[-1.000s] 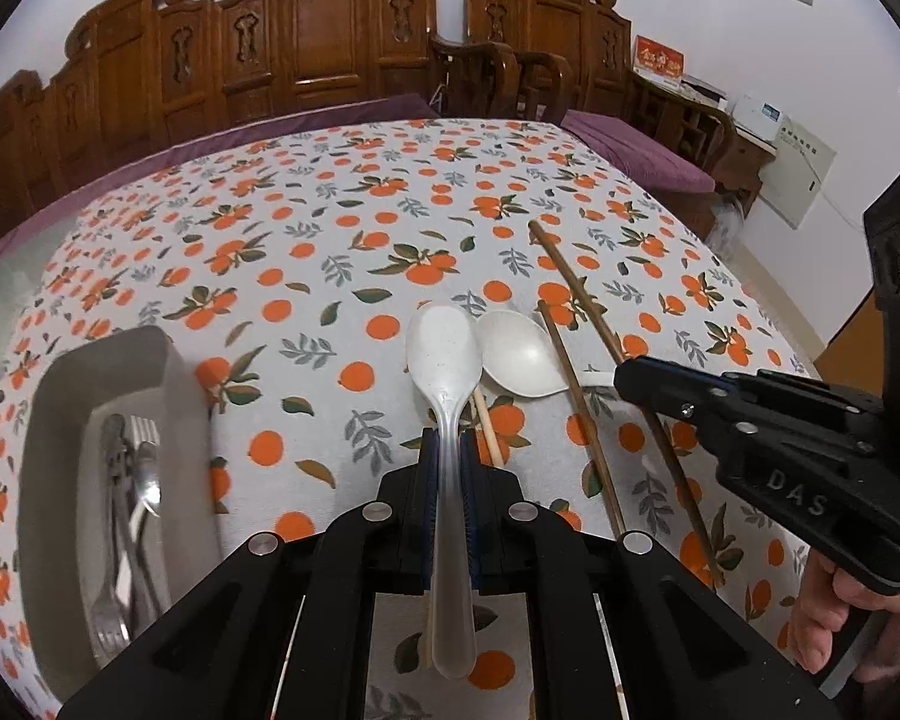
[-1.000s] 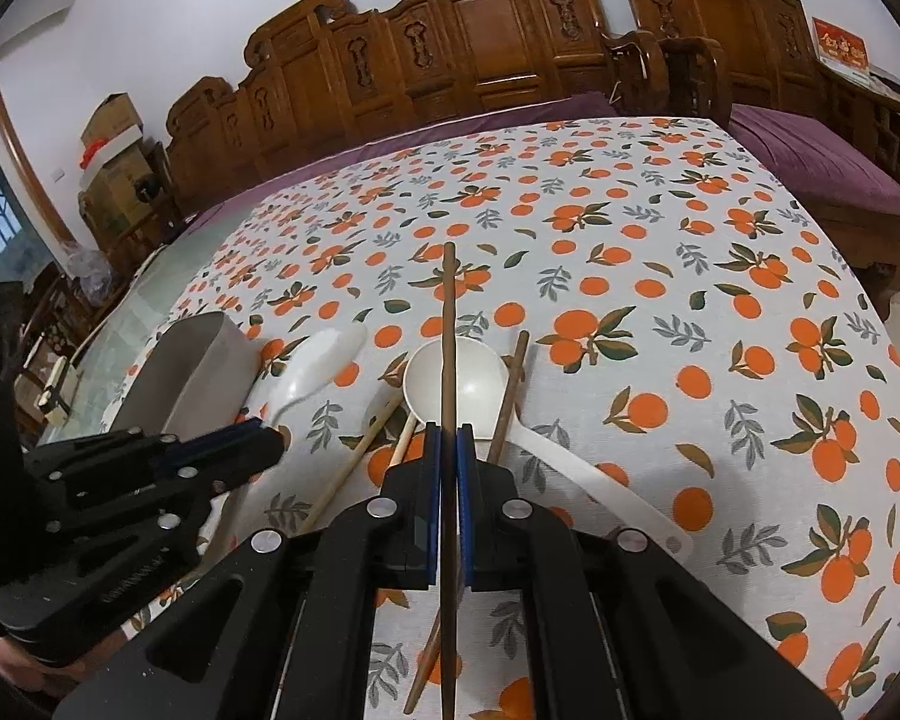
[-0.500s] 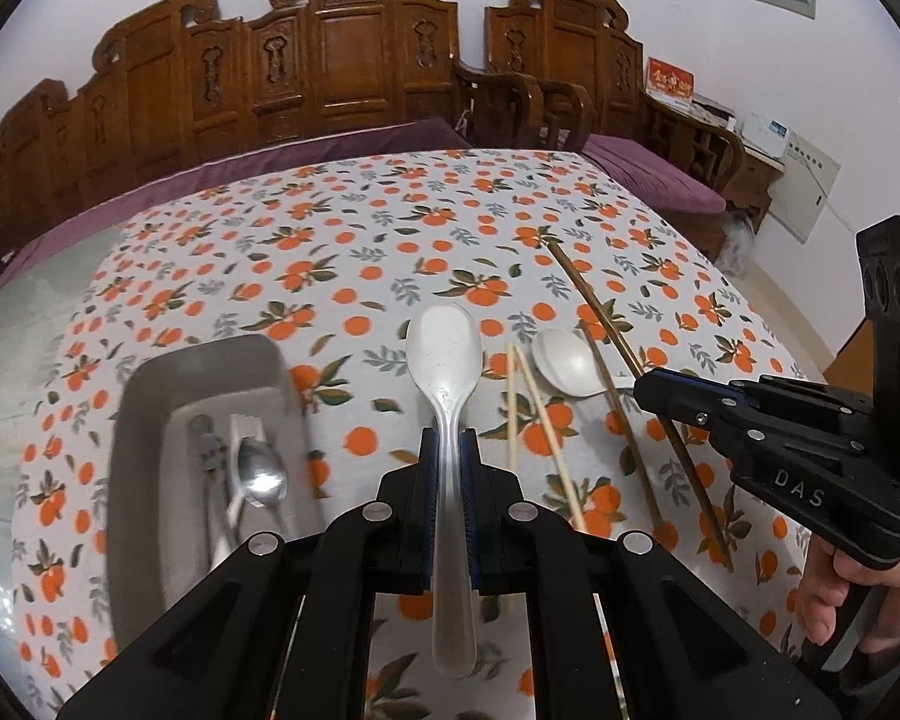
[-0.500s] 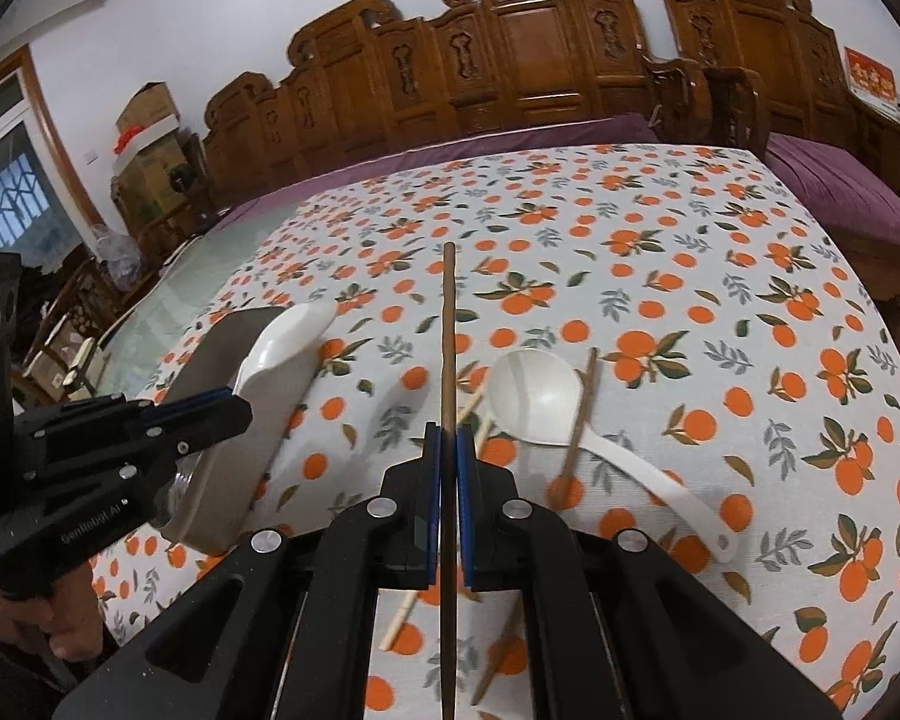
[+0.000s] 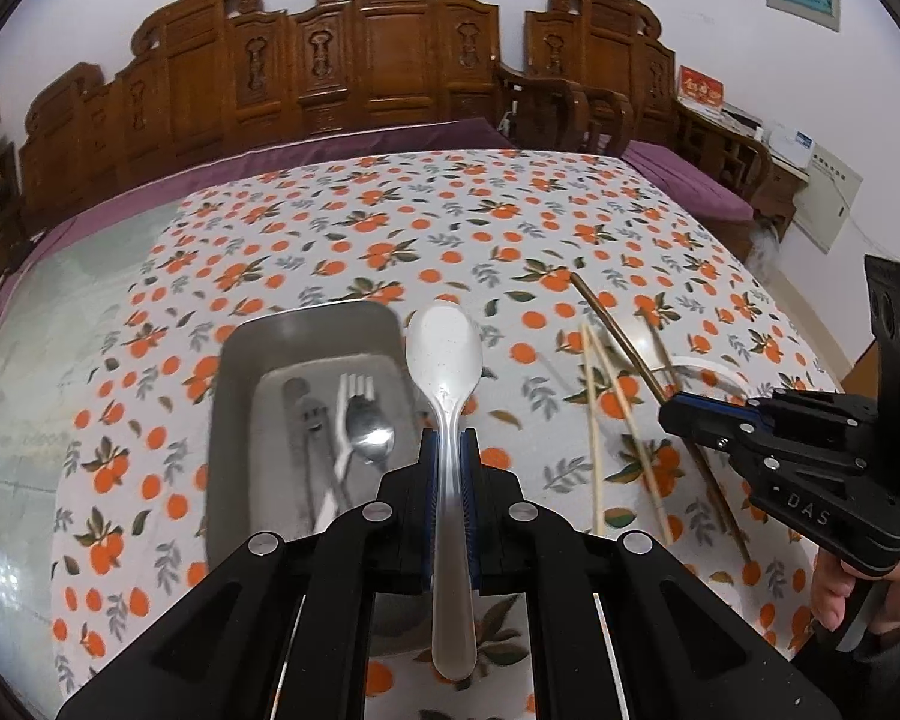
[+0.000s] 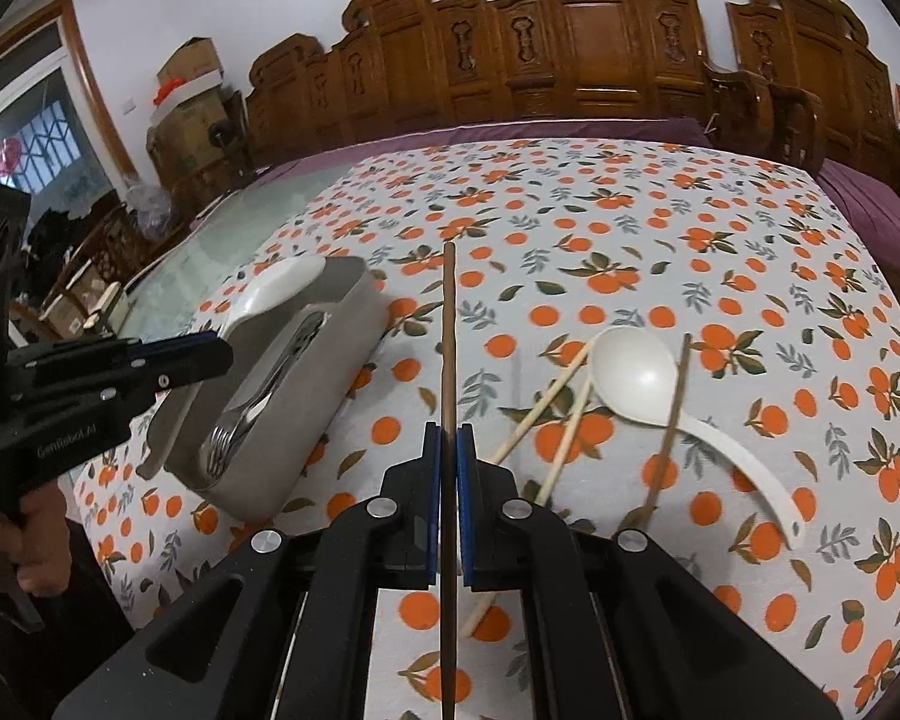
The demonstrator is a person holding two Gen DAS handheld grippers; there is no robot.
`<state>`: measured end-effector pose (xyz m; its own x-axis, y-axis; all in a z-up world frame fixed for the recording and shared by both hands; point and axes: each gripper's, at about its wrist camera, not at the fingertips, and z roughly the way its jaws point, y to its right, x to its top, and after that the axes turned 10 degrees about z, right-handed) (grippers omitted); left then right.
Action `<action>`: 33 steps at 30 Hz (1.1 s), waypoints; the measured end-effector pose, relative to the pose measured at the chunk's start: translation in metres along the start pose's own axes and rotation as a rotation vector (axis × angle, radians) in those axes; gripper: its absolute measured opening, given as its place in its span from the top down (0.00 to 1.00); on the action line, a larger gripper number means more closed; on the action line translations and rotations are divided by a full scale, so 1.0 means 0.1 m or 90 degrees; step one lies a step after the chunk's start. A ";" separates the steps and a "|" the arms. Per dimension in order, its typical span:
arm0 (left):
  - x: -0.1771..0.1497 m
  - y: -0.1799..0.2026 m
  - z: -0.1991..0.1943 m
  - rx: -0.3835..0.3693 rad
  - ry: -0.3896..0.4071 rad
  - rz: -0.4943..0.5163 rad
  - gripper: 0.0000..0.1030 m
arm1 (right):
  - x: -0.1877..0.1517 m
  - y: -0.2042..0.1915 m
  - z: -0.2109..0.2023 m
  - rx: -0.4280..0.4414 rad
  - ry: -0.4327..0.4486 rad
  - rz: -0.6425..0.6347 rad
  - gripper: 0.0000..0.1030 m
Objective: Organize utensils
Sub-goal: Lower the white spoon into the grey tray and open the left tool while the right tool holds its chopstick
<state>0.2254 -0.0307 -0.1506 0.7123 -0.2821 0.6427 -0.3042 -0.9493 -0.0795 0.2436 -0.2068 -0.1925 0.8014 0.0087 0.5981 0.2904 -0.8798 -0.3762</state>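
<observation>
My left gripper (image 5: 449, 450) is shut on a white plastic spoon (image 5: 446, 354), held in the air at the right edge of the grey tray (image 5: 228, 420). The tray holds a metal fork (image 5: 351, 414), a metal spoon (image 5: 369, 429) and other cutlery. My right gripper (image 6: 449, 450) is shut on a dark brown chopstick (image 6: 448, 324), lifted above the cloth. On the table lie a white ladle spoon (image 6: 636, 375), two pale chopsticks (image 6: 540, 414) and another dark chopstick (image 6: 669, 420). The left gripper with its spoon (image 6: 276, 288) shows in the right wrist view over the tray (image 6: 306, 414).
The table has an orange-patterned cloth (image 5: 450, 228) with a bare glass strip (image 5: 42, 330) at its left. Carved wooden chairs (image 5: 390, 60) stand behind the far edge. A person's hand (image 5: 834, 594) holds the right gripper at the table's right side.
My left gripper has carried the white spoon left, from over the loose utensils to the tray's right edge. My right gripper has lifted the dark chopstick higher off the cloth.
</observation>
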 end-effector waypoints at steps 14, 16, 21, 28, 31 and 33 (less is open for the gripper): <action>-0.26 -0.48 0.15 0.039 -0.043 -0.038 0.94 | -0.09 -0.26 0.03 0.011 -0.013 -0.035 0.94; -0.28 -0.52 0.19 0.040 -0.046 -0.039 0.94 | -0.10 -0.27 0.04 0.011 -0.014 -0.034 0.94; -0.27 -0.61 0.32 0.041 -0.050 -0.048 0.94 | -0.13 -0.32 0.06 0.010 -0.019 -0.040 0.94; -0.25 -0.73 0.47 0.043 -0.061 -0.065 0.93 | -0.15 -0.36 0.11 0.009 -0.025 -0.040 0.94; -0.28 -0.77 0.50 0.031 -0.066 -0.089 0.93 | -0.15 -0.37 0.12 0.006 -0.027 -0.037 0.94; -0.28 -0.78 0.48 0.022 -0.061 -0.097 0.92 | -0.13 -0.40 0.12 0.005 -0.025 -0.039 0.94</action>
<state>0.2593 0.0446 -0.1986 0.8065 -0.1445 0.5734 -0.1667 -0.9859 -0.0139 0.2274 -0.1658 -0.1941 0.8018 0.0815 0.5920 0.3437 -0.8734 -0.3452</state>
